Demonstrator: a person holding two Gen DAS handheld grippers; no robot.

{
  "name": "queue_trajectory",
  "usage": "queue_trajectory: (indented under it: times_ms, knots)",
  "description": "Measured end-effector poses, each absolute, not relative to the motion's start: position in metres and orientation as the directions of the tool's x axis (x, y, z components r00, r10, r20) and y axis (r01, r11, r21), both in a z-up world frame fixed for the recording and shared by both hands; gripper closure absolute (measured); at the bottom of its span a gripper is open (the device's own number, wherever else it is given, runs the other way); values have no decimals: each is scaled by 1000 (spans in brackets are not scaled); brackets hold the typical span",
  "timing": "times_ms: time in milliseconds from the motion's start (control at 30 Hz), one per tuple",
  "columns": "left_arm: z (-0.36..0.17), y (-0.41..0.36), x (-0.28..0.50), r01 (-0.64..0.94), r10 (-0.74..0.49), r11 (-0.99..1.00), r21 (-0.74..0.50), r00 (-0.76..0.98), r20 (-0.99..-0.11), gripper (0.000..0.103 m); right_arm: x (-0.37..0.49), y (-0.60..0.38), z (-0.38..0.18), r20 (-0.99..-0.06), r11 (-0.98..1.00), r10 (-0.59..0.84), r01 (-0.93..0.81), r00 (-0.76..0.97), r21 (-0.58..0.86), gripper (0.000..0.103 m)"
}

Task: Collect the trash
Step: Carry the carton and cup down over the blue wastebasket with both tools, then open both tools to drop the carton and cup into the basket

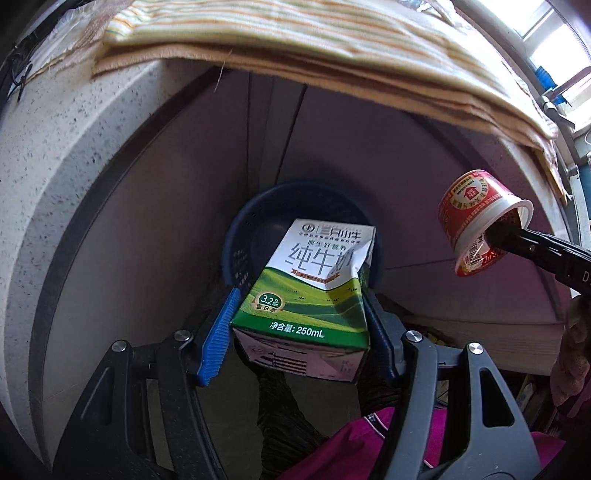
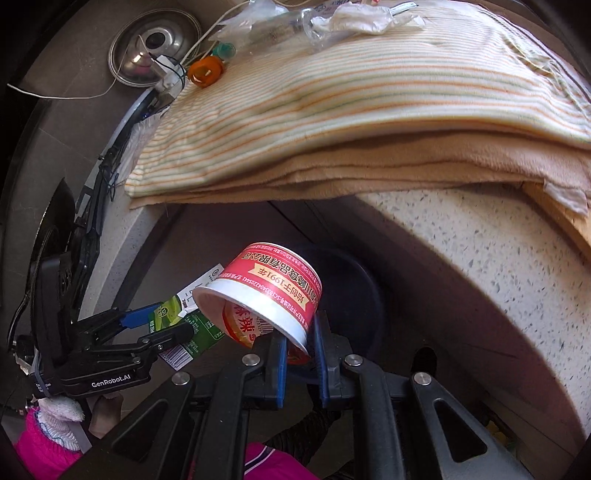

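My left gripper [image 1: 299, 295] is shut on a green and white 250 mL milk carton [image 1: 314, 280], held over a blue mesh bin [image 1: 251, 218] on the floor below. My right gripper [image 2: 300, 325] is shut on the rim of a red and white noodle cup [image 2: 269, 291], tilted on its side. The cup also shows in the left wrist view [image 1: 476, 218], to the right of the bin, with the right gripper [image 1: 506, 236] clamped on its rim. The left gripper [image 2: 159, 325] with the carton [image 2: 192, 332] shows at the left of the right wrist view. The dark bin [image 2: 354, 295] lies behind the cup.
A speckled stone counter edge [image 2: 480, 258] arches above, covered by a striped cloth [image 2: 332, 110] over folded tan blankets [image 1: 295, 62]. On the counter are a steel lid [image 2: 155, 44], an orange cap [image 2: 205, 70], a clear plastic bottle [image 2: 295, 26] and cables. My pink sleeve [image 1: 369, 443] is below.
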State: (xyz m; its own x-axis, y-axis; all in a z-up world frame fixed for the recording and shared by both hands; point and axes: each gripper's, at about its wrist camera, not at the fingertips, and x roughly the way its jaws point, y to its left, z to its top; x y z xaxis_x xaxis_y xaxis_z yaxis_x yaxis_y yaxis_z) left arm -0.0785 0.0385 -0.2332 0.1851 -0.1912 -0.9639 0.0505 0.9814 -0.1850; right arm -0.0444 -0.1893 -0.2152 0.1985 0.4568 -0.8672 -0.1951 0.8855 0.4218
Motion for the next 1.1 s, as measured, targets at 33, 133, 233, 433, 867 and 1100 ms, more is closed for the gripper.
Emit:
queue_trajectory:
  times_ms: [33,133,233,433,867,1100]
  knots:
    - [-239,39,-79,51,-185,983,-179,175,-967,38,-46,-187,-220,-872,889,450,-194,192,416,92]
    - [-254,38,-79,55,-179,983,-172,149,-973,38,-51,-177,-234,-888,899,423,-205,180,387,92]
    - [-271,39,-76,45,-176,984,-171,125,-976,38,-52,-168,-248,-900,906,399,-222,173,359,92]
    - [-300,22,-60,50,-144,989,-140,84,-986,38,-49,-155,-276,-927,925,338,-243,165,294,92]
    - [-322,25,-54,54,-85,995,-81,72,-994,38,-38,-141,-297,-944,928,289,-289,160,236,89]
    - [-322,30,-49,25,-82,996,-81,67,-994,37,-40,-144,-284,-937,925,294,-304,190,229,73]
